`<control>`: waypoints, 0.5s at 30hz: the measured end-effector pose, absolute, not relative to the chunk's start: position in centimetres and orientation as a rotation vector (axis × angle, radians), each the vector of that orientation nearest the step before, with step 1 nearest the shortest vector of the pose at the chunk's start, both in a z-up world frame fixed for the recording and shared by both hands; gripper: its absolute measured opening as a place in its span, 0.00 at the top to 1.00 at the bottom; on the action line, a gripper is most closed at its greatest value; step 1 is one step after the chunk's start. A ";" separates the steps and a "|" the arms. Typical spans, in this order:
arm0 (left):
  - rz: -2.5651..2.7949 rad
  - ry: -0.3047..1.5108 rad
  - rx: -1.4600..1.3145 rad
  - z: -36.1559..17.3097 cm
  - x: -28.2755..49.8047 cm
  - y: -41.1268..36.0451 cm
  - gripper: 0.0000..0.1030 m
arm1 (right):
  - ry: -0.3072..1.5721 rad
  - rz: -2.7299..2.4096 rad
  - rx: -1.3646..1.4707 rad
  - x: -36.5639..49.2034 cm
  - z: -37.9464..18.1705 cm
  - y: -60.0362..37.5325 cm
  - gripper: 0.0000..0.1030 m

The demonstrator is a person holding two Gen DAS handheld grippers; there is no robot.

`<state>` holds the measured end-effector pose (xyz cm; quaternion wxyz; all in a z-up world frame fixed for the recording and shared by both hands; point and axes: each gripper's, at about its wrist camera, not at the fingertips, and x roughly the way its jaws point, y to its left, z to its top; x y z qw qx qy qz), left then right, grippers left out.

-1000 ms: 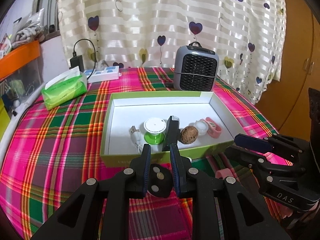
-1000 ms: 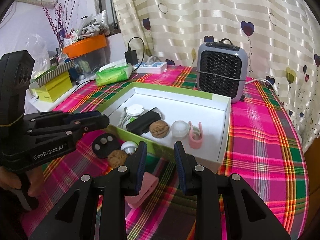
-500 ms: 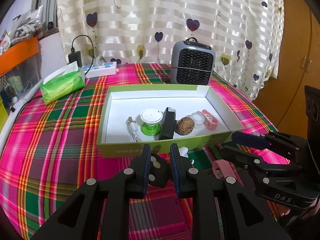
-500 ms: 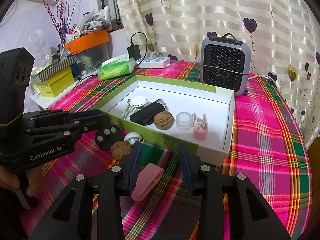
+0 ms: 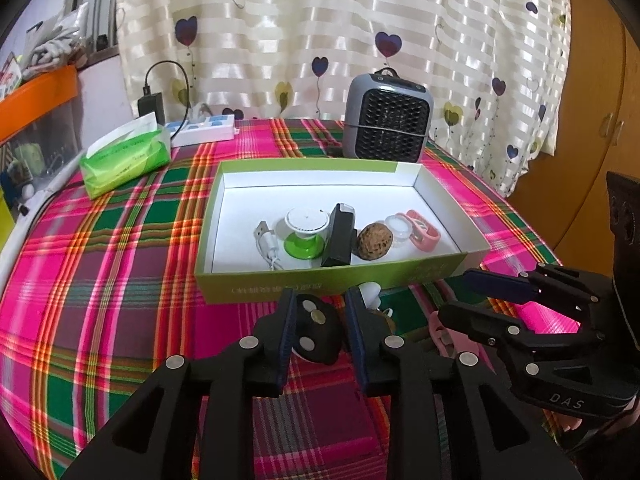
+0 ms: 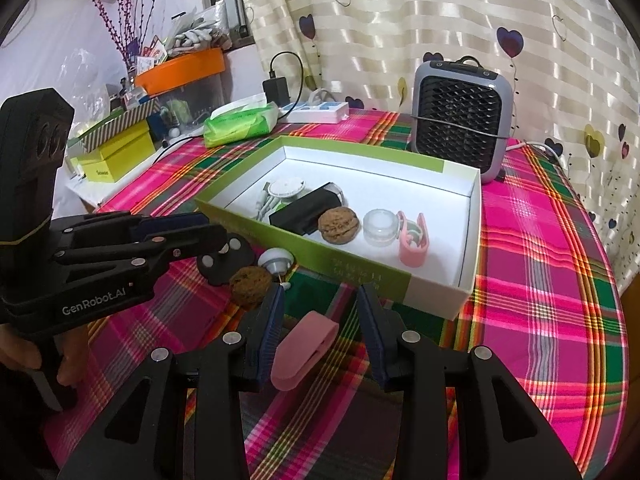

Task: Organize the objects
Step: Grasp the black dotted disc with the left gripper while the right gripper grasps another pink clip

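Note:
A green box (image 5: 320,286) with a white inside holds a spool, a black bar, a walnut, a small jar, a pink clip and a cable. In front of it on the plaid cloth lie a black disc (image 5: 318,330), a white bulb (image 6: 275,261), a walnut (image 6: 250,282) and a pink clip (image 6: 306,348). My left gripper (image 5: 320,314) straddles the black disc; its jaws are opening and a gap shows beside the disc. My right gripper (image 6: 320,308) is open, with the pink clip lying flat between its fingers, nearer the left one.
A grey fan heater (image 5: 388,120) stands behind the box. A green tissue pack (image 5: 124,158) and a white power strip (image 5: 204,130) lie at the back left. Yellow boxes and an orange tray (image 6: 180,70) crowd a side shelf. A hand (image 6: 60,364) holds the left gripper's handle.
The left jaws have spread apart around the black disc. The right jaws have widened, and the pink clip now lies between them. The box looks slightly farther off in both views.

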<state>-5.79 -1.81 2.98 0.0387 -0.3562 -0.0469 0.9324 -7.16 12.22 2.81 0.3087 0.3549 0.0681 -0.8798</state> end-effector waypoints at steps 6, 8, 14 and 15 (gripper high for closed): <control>2.860 -0.138 -1.112 2.7 -6.0 -1.9 0.75 | 0.188 -2.321 0.959 -7.1 2.6 12.2 0.62; 2.859 -0.136 -1.120 2.6 -6.1 -1.9 0.74 | 0.193 -2.318 0.965 -7.1 2.6 12.1 0.62; 2.857 -0.102 -1.150 2.0 -6.4 -1.7 0.71 | 0.209 -2.305 0.980 -7.0 2.5 11.9 0.62; 2.859 -0.104 -1.152 2.0 -6.4 -1.8 0.70 | 0.211 -2.303 0.986 -7.0 2.4 11.9 0.62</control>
